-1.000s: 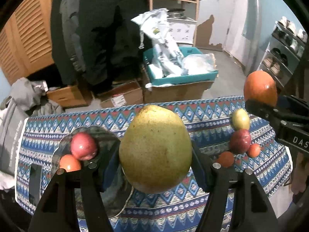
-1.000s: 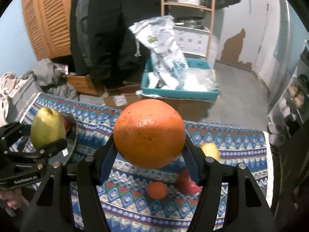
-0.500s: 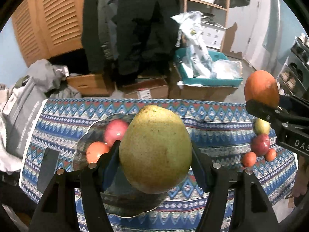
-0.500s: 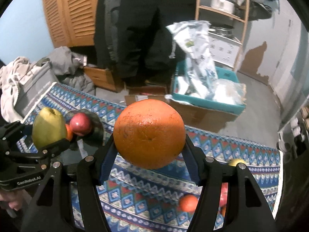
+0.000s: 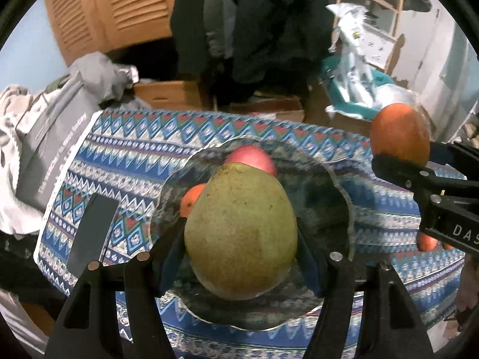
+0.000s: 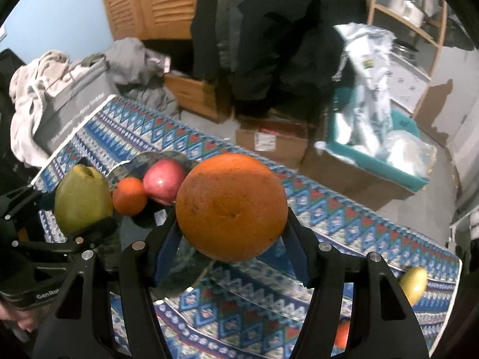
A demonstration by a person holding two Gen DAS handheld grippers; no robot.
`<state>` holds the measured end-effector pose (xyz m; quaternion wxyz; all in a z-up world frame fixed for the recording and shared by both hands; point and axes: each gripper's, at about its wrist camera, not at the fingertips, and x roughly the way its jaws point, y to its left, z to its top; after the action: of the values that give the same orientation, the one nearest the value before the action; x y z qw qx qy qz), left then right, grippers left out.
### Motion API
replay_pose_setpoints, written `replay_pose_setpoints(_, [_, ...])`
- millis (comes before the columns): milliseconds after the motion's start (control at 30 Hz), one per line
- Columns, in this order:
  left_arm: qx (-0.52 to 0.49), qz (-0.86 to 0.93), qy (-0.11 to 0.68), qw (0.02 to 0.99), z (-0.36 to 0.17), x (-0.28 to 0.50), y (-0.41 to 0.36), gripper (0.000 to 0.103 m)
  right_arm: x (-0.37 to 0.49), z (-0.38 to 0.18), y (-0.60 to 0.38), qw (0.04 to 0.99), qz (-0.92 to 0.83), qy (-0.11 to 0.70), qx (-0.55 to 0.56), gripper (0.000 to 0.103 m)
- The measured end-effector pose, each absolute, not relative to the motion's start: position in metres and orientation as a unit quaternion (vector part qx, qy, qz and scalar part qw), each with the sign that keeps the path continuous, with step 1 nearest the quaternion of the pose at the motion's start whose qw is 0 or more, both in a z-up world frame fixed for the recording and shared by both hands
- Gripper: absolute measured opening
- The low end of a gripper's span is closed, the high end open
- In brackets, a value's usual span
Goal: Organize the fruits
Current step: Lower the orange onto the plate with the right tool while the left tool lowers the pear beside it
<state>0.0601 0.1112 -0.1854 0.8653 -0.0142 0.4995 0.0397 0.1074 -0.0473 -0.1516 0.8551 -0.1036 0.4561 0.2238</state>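
My left gripper (image 5: 241, 239) is shut on a large green-yellow fruit (image 5: 241, 230), which hangs over the dark glass plate (image 5: 329, 185). Behind the fruit, a red apple (image 5: 254, 157) and a small orange (image 5: 191, 200) lie on the plate. My right gripper (image 6: 230, 239) is shut on a big orange (image 6: 230, 206) above the plate's right part. From the right wrist view, the left gripper (image 6: 83, 227) with its green fruit (image 6: 82, 197) is at the left, beside the small orange (image 6: 129, 196) and the apple (image 6: 163, 181).
A patterned blue cloth (image 5: 134, 149) covers the table. A dark flat rectangle (image 5: 91, 233) lies left of the plate. A yellow fruit (image 6: 414, 282) and a small orange (image 6: 342, 332) lie at the right end. Boxes and a teal bin (image 6: 374, 155) stand on the floor behind.
Both grippers have carried their fruits leftward and slightly down. The plate, first at the left, now lies under the green fruit. The loose fruits have slid off to the right.
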Motion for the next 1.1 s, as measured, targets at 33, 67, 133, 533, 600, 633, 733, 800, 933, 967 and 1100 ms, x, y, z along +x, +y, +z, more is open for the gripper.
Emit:
replay_pose_setpoints(33, [-0.016,0.042,0.503,0.863,-0.189,0.060,0.115,0.069,0.108,-0.154,-0.042,0.853,0.226,0.459,-0.105,0.064])
replay_pose_setpoints(67, [-0.019,0.046,0.510,0.859,-0.196,0.061,0.119,0.069,0.110,-0.159,-0.036,0.849,0.230,0.463,-0.106,0.064])
replay_pose_setpoints(133, [-0.023,0.051,0.518,0.854,-0.203,0.062,0.126,0.069,0.112,-0.168,-0.025,0.842,0.236,0.472,-0.110,0.064])
replay_pose_setpoints(533, [-0.029,0.069,0.553,0.830,-0.239,0.068,0.144,0.069,0.116,-0.218,0.016,0.805,0.254,0.516,-0.145,0.064])
replay_pose_setpoints(600, [-0.028,0.073,0.558,0.826,-0.243,0.068,0.145,0.069,0.114,-0.223,0.019,0.802,0.251,0.520,-0.154,0.064])
replay_pose_setpoints(633, [-0.028,0.073,0.560,0.825,-0.244,0.069,0.146,0.069,0.114,-0.226,0.020,0.800,0.252,0.522,-0.155,0.064])
replay_pose_setpoints(733, [-0.031,0.072,0.568,0.819,-0.250,0.069,0.147,0.069,0.115,-0.232,0.021,0.796,0.252,0.528,-0.155,0.064])
replay_pose_setpoints(800, [-0.034,0.072,0.573,0.815,-0.253,0.070,0.147,0.069,0.115,-0.235,0.020,0.793,0.253,0.532,-0.155,0.064])
replay_pose_setpoints(933, [-0.038,0.075,0.583,0.808,-0.258,0.071,0.148,0.069,0.116,-0.239,0.020,0.789,0.254,0.538,-0.152,0.065])
replay_pose_setpoints(967, [-0.039,0.078,0.587,0.805,-0.260,0.071,0.149,0.069,0.116,-0.240,0.020,0.788,0.254,0.540,-0.152,0.065])
replay_pose_setpoints(1100, [-0.045,0.081,0.599,0.795,-0.267,0.072,0.152,0.069,0.118,-0.244,0.019,0.783,0.253,0.548,-0.150,0.065])
